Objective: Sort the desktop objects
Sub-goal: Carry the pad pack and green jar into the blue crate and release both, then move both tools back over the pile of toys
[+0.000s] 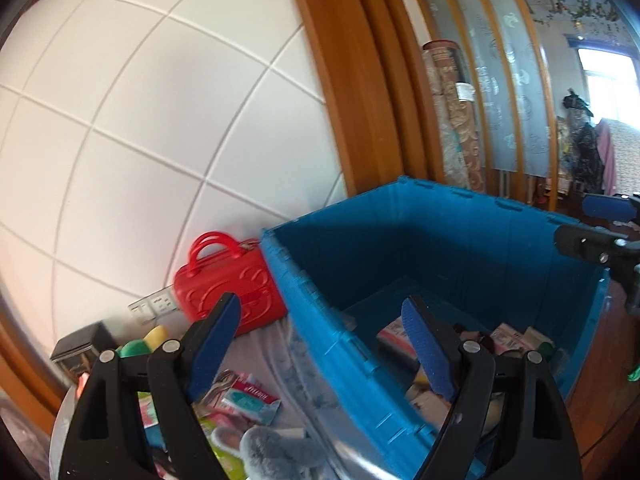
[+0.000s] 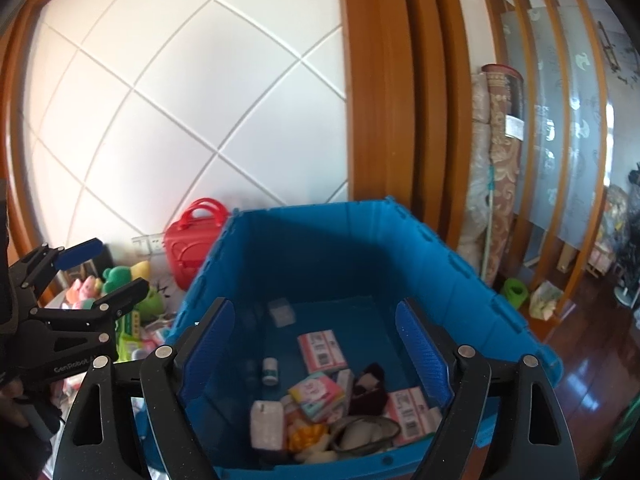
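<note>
"GenRobot" lettering on left gripper (image 2: 100,280), beside blue crate (image 2: 320,248).

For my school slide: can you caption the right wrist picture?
Open right gripper above a blue bin holding sorted packets.

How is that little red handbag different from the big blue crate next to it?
The red handbag is much smaller than the blue crate and stands closed against the tiled wall, while the crate is open on top with boxes and packets lying inside. The handbag has two loop handles on top and a raised pattern on its side; the crate has plain ribbed walls with a notched rim. Both look like hard plastic and stand upright, side by side.
</note>
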Demonstrator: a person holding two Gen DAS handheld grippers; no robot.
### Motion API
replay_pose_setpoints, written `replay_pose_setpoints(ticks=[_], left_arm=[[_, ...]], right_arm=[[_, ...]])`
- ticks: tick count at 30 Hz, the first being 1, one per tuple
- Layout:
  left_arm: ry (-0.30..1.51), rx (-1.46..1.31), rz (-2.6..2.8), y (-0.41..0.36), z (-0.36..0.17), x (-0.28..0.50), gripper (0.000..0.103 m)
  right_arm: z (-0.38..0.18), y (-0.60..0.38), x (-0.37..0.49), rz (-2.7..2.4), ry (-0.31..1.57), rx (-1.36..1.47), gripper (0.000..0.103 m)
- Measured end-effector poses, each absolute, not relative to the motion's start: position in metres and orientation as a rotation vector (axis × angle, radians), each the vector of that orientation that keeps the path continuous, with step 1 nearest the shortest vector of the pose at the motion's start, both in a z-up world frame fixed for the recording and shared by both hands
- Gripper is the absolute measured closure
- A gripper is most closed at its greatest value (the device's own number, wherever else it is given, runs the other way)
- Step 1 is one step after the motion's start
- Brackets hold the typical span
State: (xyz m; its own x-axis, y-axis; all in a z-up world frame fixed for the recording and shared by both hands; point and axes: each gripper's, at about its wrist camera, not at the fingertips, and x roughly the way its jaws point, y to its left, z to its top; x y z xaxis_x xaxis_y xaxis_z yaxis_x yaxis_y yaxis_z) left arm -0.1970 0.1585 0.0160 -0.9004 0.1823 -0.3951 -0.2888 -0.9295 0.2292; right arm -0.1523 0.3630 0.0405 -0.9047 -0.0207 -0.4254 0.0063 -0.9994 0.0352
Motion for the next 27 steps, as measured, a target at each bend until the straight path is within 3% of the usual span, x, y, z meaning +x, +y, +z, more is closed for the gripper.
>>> replay_pose_setpoints(ticks=[13,20,27], left_arm=[[0.363,-0.711,3.025,0.035,-0.029,-0.161,0.02],[0.353,-0.762,3.122,-0.074,-0.058,-0.132,0.02],[0.417,-1.0,3.139,-0.195,-0.109,-0.129,0.02]], right_arm=[[0.036,0.272,-0.147,-2.869,0.016,0.579,0.003],[0.012,0.171,-0.161,-2.717,0.076,0.632,0.001],[-0.035,0.061,-0.189,-2.595,0.102,0.753,0.001]])
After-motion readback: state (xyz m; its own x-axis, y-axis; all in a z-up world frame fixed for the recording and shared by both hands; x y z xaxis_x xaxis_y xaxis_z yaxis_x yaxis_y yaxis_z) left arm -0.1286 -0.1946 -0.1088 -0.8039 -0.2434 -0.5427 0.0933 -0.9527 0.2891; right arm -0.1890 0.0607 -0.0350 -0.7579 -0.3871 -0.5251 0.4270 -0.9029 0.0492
